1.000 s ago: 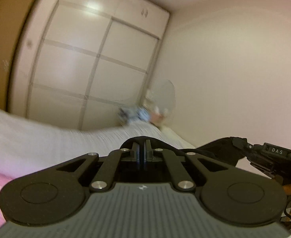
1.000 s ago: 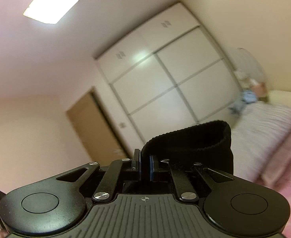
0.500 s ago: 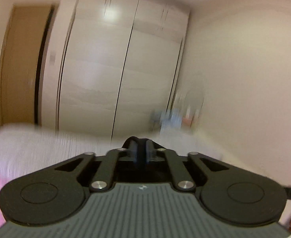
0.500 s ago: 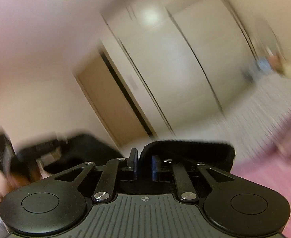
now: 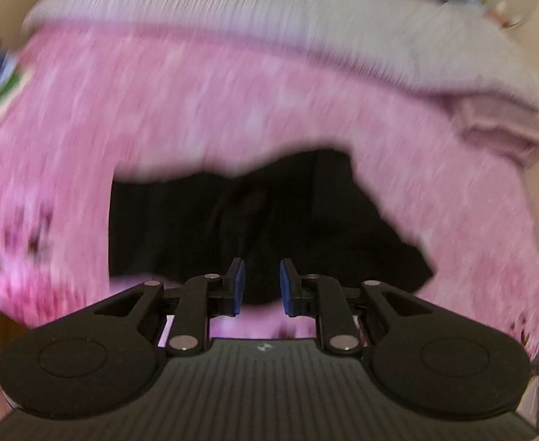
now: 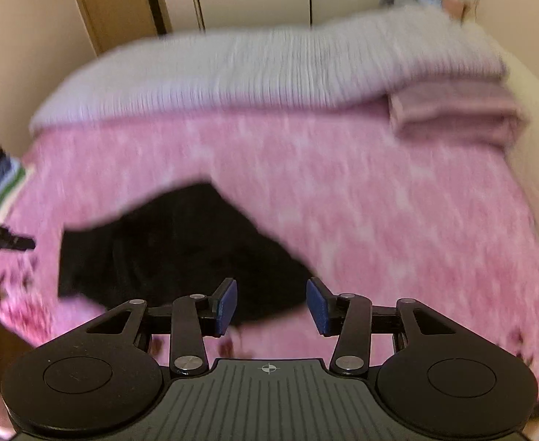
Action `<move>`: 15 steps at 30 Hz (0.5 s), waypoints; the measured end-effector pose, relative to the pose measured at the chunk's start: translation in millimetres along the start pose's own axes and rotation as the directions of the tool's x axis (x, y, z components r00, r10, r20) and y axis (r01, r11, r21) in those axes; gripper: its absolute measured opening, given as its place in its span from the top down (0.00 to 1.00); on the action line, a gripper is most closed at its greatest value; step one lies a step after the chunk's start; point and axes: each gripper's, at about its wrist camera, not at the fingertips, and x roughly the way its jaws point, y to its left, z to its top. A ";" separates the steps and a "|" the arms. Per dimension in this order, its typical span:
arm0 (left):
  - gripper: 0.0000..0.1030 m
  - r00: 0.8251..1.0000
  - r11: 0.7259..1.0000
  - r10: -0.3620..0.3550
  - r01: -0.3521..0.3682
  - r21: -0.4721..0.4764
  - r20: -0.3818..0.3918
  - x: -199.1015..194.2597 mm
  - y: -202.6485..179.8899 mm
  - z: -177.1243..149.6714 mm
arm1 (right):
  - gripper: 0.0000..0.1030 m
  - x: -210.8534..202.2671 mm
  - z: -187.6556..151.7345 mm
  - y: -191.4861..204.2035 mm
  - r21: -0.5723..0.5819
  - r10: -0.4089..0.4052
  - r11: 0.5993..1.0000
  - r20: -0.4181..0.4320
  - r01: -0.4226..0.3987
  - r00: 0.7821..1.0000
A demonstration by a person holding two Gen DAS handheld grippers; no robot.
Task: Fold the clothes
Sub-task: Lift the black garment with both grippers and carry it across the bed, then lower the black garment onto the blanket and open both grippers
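the black garment (image 5: 262,217) lies spread on the pink blanket (image 5: 203,103), just ahead of the left gripper (image 5: 261,286) and ahead-left of the right gripper (image 6: 271,307), both with jaws opening and empty, the left likely nearer

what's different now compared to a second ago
Both views swung from the wardrobe down to the pink bedspread. The right hand-held gripper let go of the black garment, now lying on the bed; the left hand-held gripper unclamped too. Both jaws are opening. The room is unchanged.
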 end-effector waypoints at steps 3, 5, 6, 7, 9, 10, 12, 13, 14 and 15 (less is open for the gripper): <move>0.84 0.998 0.999 0.037 -0.038 -0.027 -0.054 -1.2 -3.7 -68.3 | 0.55 3.6 -31.8 3.0 0.000 0.015 1.000 -0.069 -0.015 0.998; 0.84 0.997 0.998 0.055 -0.055 -0.008 -0.058 -3.4 -16.0 -91.4 | 0.55 6.2 -39.5 2.6 -0.027 0.014 0.999 -0.099 -0.016 0.995; 0.82 0.997 0.998 0.060 -0.060 -0.006 -0.049 -6.8 -20.5 -99.7 | 0.55 5.5 -44.9 6.4 -0.055 0.011 0.998 -0.102 -0.016 0.995; 0.80 0.997 0.998 0.064 -0.064 -0.007 -0.039 -10.7 -24.7 -107.7 | 0.55 4.7 -50.3 10.5 -0.083 0.007 0.996 -0.105 -0.016 0.994; 0.75 0.998 0.998 0.064 -0.065 -0.014 -0.011 -20.7 -28.7 -124.0 | 0.55 2.5 -64.0 14.5 -0.112 0.017 0.993 -0.103 -0.028 0.995; 0.75 0.998 0.998 0.064 -0.064 -0.018 0.004 -25.9 -30.4 -132.1 | 0.55 1.4 -70.9 16.4 -0.126 0.022 0.991 -0.101 -0.034 0.995; 0.74 0.997 0.997 0.079 -0.079 -0.011 0.017 -32.9 -34.2 -142.4 | 0.55 -1.5 -84.5 19.0 -0.139 0.033 0.989 -0.104 -0.048 0.994; 0.74 0.996 0.996 0.089 -0.088 -0.009 0.021 -33.7 -34.8 -148.4 | 0.55 -3.4 -91.2 19.6 -0.138 0.040 0.989 -0.108 -0.055 0.993; 0.74 0.995 0.995 0.098 -0.098 -0.007 0.025 -34.6 -35.4 -154.4 | 0.55 -3.7 -97.4 17.6 -0.137 0.043 0.989 -0.113 -0.058 0.993; 0.74 0.994 0.994 0.106 -0.106 -0.005 0.025 -36.6 -35.5 -160.5 | 0.55 -3.8 -106.1 15.4 -0.137 0.045 0.989 -0.121 -0.062 0.992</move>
